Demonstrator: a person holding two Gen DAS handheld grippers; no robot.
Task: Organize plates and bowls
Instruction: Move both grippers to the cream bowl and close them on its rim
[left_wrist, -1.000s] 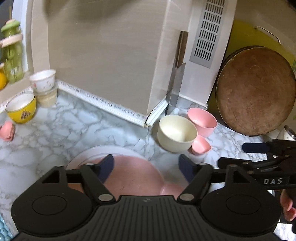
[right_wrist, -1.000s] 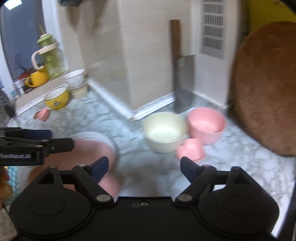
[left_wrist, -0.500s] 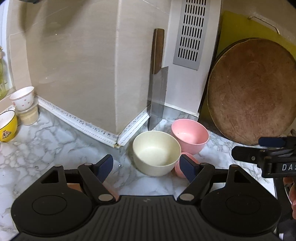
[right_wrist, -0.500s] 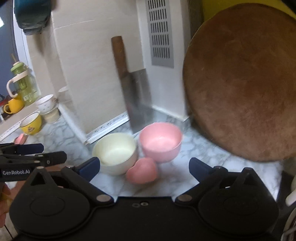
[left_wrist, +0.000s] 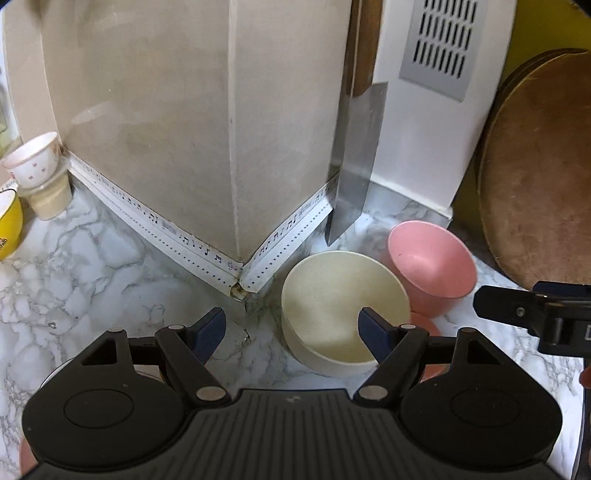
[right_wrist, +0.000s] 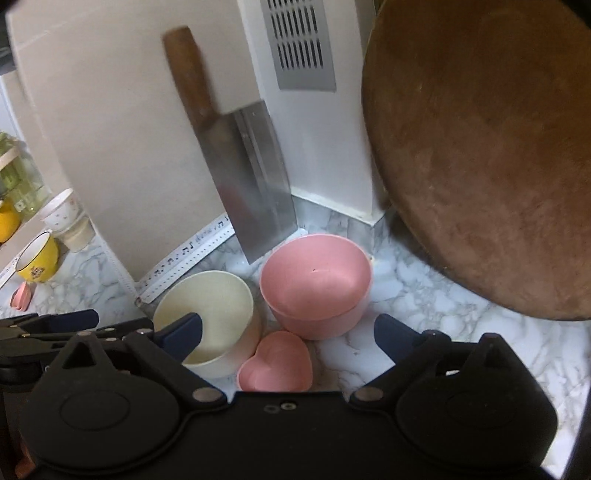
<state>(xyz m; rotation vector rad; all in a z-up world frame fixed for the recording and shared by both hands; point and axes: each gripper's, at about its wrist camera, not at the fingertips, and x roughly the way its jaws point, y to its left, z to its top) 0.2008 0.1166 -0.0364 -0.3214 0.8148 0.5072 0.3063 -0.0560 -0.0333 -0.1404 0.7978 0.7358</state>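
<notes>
Both grippers spread and empty, right gripper (right_wrist: 288, 334) closing slightly over the pink bowl (right_wrist: 314, 284) mid-frame, left gripper (left_wrist: 291, 332) by the cream bowl (left_wrist: 343, 310): a careless nudge could topple that cleaver (right_wrist: 255, 206) leaning just behind.

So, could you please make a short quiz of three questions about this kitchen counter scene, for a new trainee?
1. True or false: the cream bowl is stacked inside the pink bowl.
2. What leans against the wall just behind the two bowls? A) cleaver B) ladle C) rolling pin
3. Fill in: the small pink dish in front of the bowls has the shape of a ____.

Key:
1. False; they stand side by side on the marble counter.
2. A, the cleaver.
3. Heart.
</notes>
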